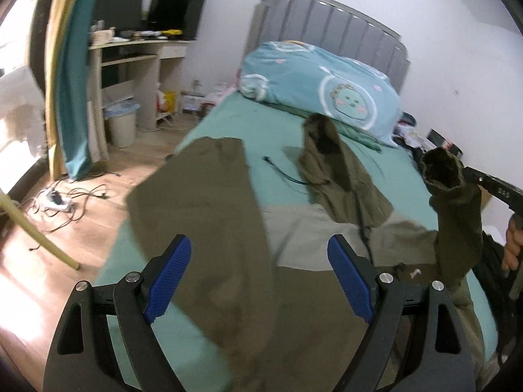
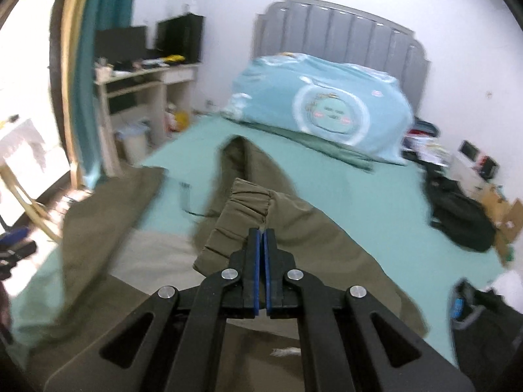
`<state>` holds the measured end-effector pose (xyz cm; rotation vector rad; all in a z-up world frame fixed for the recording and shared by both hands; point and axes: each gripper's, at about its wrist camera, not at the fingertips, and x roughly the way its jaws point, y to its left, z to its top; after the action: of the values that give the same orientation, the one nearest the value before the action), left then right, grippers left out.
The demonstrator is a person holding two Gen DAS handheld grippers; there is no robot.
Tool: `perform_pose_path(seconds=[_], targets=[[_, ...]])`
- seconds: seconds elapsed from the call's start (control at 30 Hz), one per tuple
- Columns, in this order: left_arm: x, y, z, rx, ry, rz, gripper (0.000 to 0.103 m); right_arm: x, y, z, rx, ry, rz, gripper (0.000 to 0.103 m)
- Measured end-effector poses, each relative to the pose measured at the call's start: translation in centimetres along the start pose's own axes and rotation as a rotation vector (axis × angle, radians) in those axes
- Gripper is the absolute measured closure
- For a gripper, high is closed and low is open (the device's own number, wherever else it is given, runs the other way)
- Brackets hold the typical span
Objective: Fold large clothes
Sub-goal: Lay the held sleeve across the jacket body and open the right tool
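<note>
One big olive jacket is what you're folding, and it's spread on the teal bed sheet right under and ahead of both tongs. It looks like soft padded stuff, floppy, probably light for its size, so it'll sag and swing from wherever you pinch it. The gathered elastic sleeve cuff is a decent handle since it's thick and bunched, and your right tongs are clamped tight on it, jaws fully together with the fabric nipped at the tips. From the left camera you can see that sleeve hanging off the right tongs up and to the right of your left ones.

Your left tongs are spread wide and holding nothing, with the jacket body lying between and beyond the blue pads. I'd guess the hem or the other sleeve is the spot to grab.

Long axis seems to run away from you toward the pillow and headboard, hood end farthest out, drawcord trailing on the sheet just left of it. Motion blur makes the near edge hard to read.
</note>
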<state>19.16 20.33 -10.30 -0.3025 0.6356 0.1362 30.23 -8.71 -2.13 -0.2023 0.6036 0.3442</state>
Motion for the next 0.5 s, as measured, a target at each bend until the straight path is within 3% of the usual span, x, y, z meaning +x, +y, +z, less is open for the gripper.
perform_pose_path(seconds=[0.13, 0.33, 0.37, 0.4, 0.43, 0.47, 0.5], targets=[[-0.6, 3.6, 0.6, -0.051, -0.003, 0.044, 0.015, 2.5, 5.8, -0.2, 0.01, 0.007, 0.11, 0.101], [0.1, 7.9, 1.4, -0.112, 0.021, 0.097, 0.015, 7.8, 11.2, -4.0, 0.062, 0.123, 0.25, 0.099], [0.2, 8.3, 1.5, -0.116, 0.023, 0.105, 0.015, 8.6, 12.0, -4.8, 0.061, 0.156, 0.277, 0.091], [0.3, 8.6, 1.6, -0.12, 0.025, 0.107, 0.015, 8.9, 12.3, -5.3, 0.064, 0.179, 0.293, 0.066], [0.7, 8.8, 1.7, -0.126, 0.028, 0.104, 0.015, 9.2, 12.5, -6.0, 0.073, 0.203, 0.312, 0.046], [1.1, 8.8, 1.8, -0.131, 0.033, 0.102, 0.015, 8.9, 12.4, -6.2, 0.079, 0.205, 0.319, 0.016], [1.6, 8.8, 1.9, -0.141, 0.042, 0.095, 0.015, 8.4, 12.2, -6.6, 0.086, 0.193, 0.328, 0.011]])
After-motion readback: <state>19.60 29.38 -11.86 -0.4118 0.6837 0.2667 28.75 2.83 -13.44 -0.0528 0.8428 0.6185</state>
